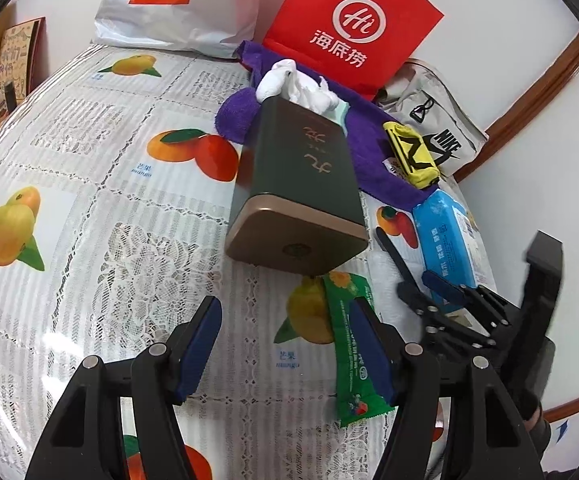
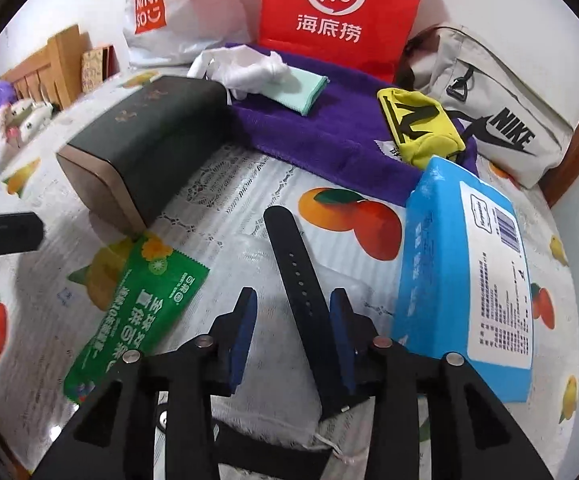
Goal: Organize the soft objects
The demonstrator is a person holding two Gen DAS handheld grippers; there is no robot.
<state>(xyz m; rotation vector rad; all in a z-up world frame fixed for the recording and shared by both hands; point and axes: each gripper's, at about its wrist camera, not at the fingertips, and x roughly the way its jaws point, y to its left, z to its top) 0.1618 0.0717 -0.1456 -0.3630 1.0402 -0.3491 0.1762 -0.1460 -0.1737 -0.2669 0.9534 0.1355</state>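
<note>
My right gripper (image 2: 291, 308) is open low over the table. A black watch strap (image 2: 289, 256) lies between its blue pads, close against the right one. A blue tissue pack (image 2: 465, 272) sits just to its right, and a green sachet (image 2: 137, 304) to its left. My left gripper (image 1: 287, 320) is open with nothing held, the green sachet (image 1: 349, 344) lying on the table by its right finger. Ahead lies a dark green box (image 1: 301, 184) on its side. Behind it, a purple towel (image 2: 329, 128) carries a white cloth (image 2: 245, 68), a mint cloth (image 2: 297, 88) and a yellow pouch (image 2: 421, 128).
A red paper bag (image 2: 341, 12), a white Miniso bag (image 2: 177, 12) and a grey Nike bag (image 2: 501, 112) line the back against the wall. The fruit-print tablecloth (image 1: 89, 200) covers the table. The right gripper (image 1: 425, 286) shows at the right of the left wrist view.
</note>
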